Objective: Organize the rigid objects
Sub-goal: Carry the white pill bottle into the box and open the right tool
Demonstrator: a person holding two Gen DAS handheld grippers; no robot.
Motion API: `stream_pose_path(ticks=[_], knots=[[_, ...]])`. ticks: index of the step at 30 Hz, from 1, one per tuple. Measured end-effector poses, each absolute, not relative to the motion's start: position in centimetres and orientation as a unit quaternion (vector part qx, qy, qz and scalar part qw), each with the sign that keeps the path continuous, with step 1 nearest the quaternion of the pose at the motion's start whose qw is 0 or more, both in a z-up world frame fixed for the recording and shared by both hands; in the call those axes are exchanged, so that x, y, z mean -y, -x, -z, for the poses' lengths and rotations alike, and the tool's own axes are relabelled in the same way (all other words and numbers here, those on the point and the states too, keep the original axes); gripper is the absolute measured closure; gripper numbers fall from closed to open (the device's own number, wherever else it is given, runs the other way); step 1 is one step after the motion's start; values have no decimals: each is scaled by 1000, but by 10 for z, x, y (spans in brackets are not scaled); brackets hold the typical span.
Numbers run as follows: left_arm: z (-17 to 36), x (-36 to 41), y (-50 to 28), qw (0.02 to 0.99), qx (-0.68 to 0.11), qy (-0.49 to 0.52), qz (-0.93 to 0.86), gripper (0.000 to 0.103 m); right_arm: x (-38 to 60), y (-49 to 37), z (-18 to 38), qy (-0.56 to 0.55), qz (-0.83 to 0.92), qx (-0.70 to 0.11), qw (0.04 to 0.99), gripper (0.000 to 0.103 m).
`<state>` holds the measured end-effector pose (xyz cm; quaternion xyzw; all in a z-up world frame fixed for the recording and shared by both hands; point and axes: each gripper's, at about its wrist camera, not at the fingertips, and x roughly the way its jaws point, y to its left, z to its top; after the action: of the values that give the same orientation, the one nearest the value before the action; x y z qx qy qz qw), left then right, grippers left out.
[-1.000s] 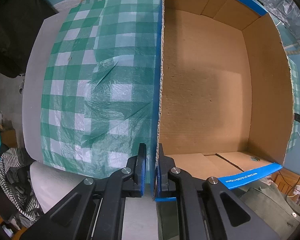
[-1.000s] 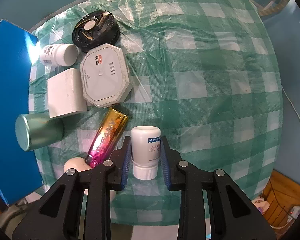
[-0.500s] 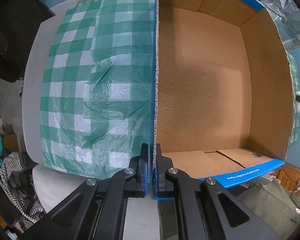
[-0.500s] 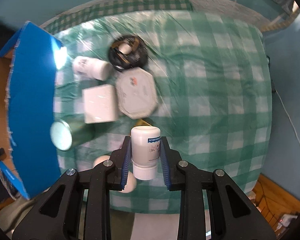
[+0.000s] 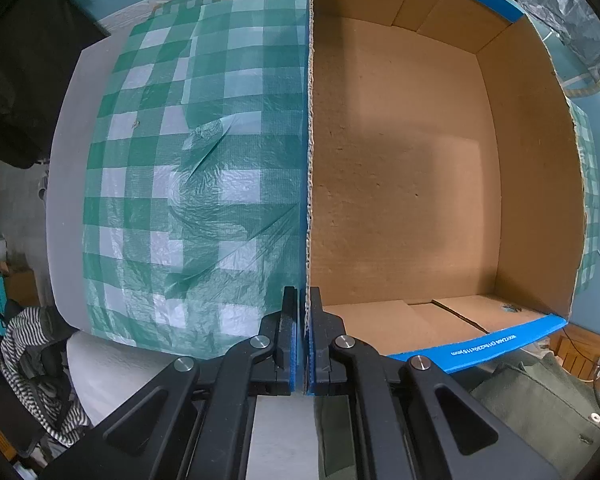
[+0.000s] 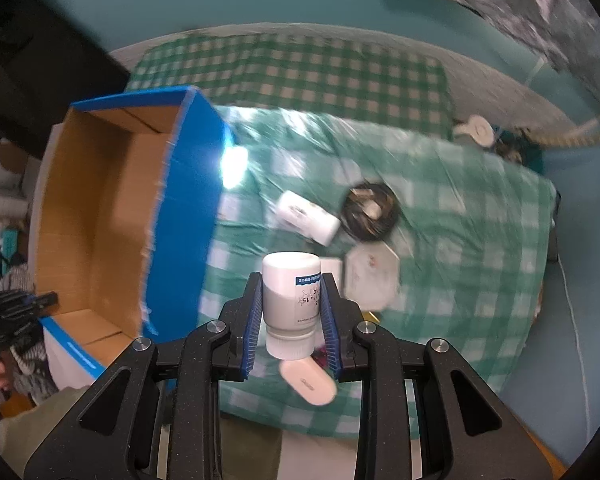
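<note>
White bottle [image 6: 290, 300] is being carried in the right gripper [image 6: 290, 320] toward the box [image 6: 100, 216], whose wall the left gripper [image 5: 303, 340] is pinching; releasing low over the box's floor looks best.

The box [image 6: 100, 216] stands on the worktop [image 6: 480, 248], left of the scattered objects. A bottle [image 6: 308, 222] lies beside a disc [image 6: 372, 210].

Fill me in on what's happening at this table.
The left gripper is clamped shut on the side wall of the empty cardboard box, steadying it. The right gripper grips a white bottle in the air above the checked cloth; several other items lie on it beside the box.
</note>
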<state>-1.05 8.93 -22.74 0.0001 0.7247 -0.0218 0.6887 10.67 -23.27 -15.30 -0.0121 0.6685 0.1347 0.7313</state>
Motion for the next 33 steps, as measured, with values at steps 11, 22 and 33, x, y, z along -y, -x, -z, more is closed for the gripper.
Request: stream_pose_path(ticks=[11,22,33], knots=[[226,-93,16,689,-724,5,16,99,168,-131,140,56,-177,-664,724,76],[230,-90,20,690,-724,2,10,99,118,-148,152,88,-207,-666,711,76],[230,-89,21,688,-725,-1,9,99,91,-156,168,107,-218,-670,701,76]])
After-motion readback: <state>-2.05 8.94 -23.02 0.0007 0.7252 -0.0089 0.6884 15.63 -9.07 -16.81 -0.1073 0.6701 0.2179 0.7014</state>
